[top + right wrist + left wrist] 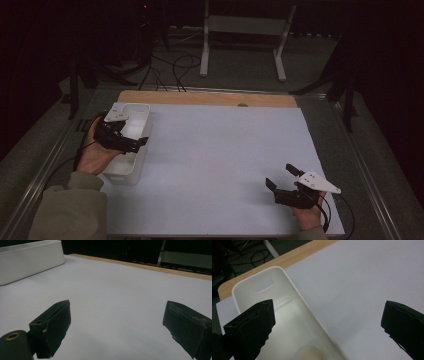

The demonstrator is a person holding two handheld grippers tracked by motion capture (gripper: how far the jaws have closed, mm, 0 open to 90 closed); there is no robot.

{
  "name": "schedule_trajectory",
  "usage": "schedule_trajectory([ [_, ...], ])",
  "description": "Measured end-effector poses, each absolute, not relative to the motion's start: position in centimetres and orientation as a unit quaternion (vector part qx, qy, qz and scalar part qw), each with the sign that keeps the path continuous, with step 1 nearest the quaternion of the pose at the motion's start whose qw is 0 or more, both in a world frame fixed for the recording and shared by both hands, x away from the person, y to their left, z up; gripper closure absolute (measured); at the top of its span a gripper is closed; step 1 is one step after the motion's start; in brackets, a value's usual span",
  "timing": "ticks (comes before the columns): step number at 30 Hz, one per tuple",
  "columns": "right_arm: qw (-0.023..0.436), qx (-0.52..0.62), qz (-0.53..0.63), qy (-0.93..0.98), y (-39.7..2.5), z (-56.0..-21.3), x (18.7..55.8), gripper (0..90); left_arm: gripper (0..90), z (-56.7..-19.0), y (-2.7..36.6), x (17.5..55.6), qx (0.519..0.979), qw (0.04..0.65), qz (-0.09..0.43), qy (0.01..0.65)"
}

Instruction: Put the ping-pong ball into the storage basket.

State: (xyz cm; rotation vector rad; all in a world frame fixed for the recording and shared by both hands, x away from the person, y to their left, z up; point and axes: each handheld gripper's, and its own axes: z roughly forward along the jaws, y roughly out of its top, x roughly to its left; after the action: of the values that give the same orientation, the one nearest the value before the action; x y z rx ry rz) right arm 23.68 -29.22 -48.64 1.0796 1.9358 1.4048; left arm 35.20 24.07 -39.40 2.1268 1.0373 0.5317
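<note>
A: We're looking down on the bench now, and the left gripper (131, 142) is hovering right over the white bin (143, 116) at the bench's left edge, toward the far left corner.

B: And its jaws are standing wide apart, nothing between them. In the left gripper view one jaw is hanging over the inside of the bin, the other out over the white sheet (367, 282), so the tongs are straddling the bin's long wall.

A: Something is lying in there too: a pale rounded object (310, 353) is sitting on the bin's floor at the near end. It's too washed out to say what it is.

B: You can also see the handle slot (263, 285) cut in the bin's far end wall, with the wooden strip (294, 257) along the far edge of the bench just behind it.

A: Over to the other side. The right gripper (281, 178) is resting low near the bench's near right corner, well apart from the bin.

B: Open as well, jaws spread wide and holding nothing, pointing across bare sheet. In the right gripper view the bin's side wall is showing far off at the upper left.
</note>
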Motion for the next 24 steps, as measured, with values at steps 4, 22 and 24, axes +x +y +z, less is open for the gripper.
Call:
schedule_trajectory([
  [4,0.257,0.396,0.517,0.714,-29.2,-48.6,23.7,7.6,0.0,-39.6,24.0,35.1,0.819,0.358,0.206,0.399],
  [22,0.26,0.397,0.521,0.709,-29.4,-48.4,23.8,7.6,0.0,-40.8,23.3,34.2,0.81,0.385,0.203,0.392],
  [24,0.261,0.396,0.522,0.709,-29.3,-48.3,23.8,7.6,0.0,-40.9,23.2,34.0,0.811,0.386,0.203,0.391],
])
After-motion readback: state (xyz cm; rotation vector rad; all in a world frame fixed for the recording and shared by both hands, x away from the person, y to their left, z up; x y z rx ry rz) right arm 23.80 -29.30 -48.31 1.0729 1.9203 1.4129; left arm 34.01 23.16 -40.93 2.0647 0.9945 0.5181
